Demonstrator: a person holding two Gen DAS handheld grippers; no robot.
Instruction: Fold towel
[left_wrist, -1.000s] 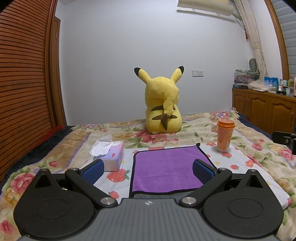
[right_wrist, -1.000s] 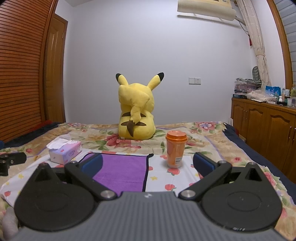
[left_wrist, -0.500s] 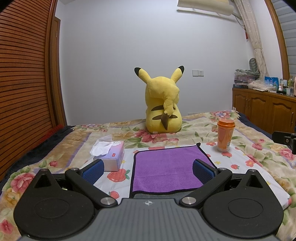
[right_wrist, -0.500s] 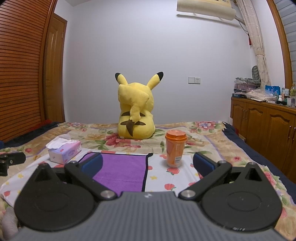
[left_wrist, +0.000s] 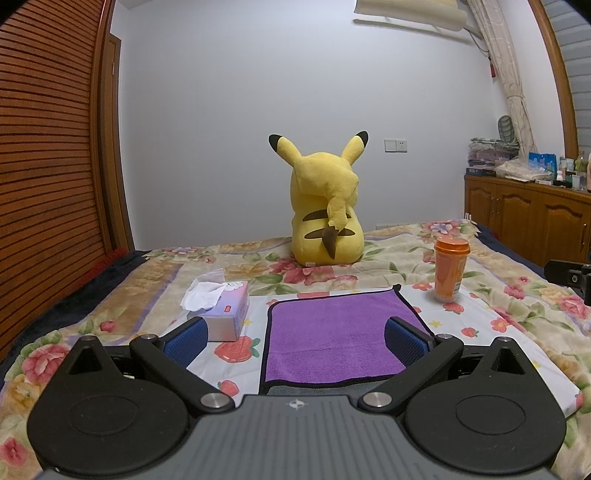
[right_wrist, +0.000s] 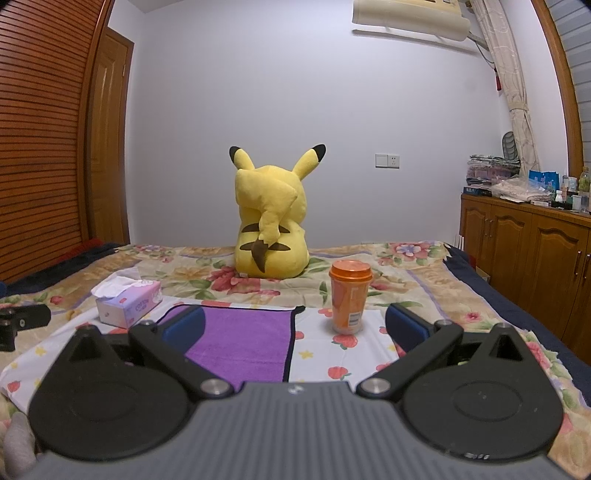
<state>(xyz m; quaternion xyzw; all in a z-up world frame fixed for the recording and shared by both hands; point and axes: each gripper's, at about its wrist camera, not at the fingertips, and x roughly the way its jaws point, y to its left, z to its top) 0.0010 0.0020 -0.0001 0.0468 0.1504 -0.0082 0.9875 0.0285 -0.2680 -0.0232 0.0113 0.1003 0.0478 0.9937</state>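
Observation:
A purple towel (left_wrist: 332, 332) with a dark hem lies flat on a white strawberry-print cloth (left_wrist: 476, 325) on the bed. My left gripper (left_wrist: 295, 338) is open and empty, above the towel's near edge, its right finger over the towel. In the right wrist view the towel (right_wrist: 243, 343) lies left of centre. My right gripper (right_wrist: 295, 328) is open and empty, its left finger over the towel's near part, its right finger beyond the towel's right edge.
An orange lidded cup (left_wrist: 448, 269) stands right of the towel, also in the right wrist view (right_wrist: 349, 295). A tissue box (left_wrist: 221, 306) sits to the left. A yellow plush toy (left_wrist: 325, 210) sits behind. Wooden cabinets (right_wrist: 524, 254) line the right wall.

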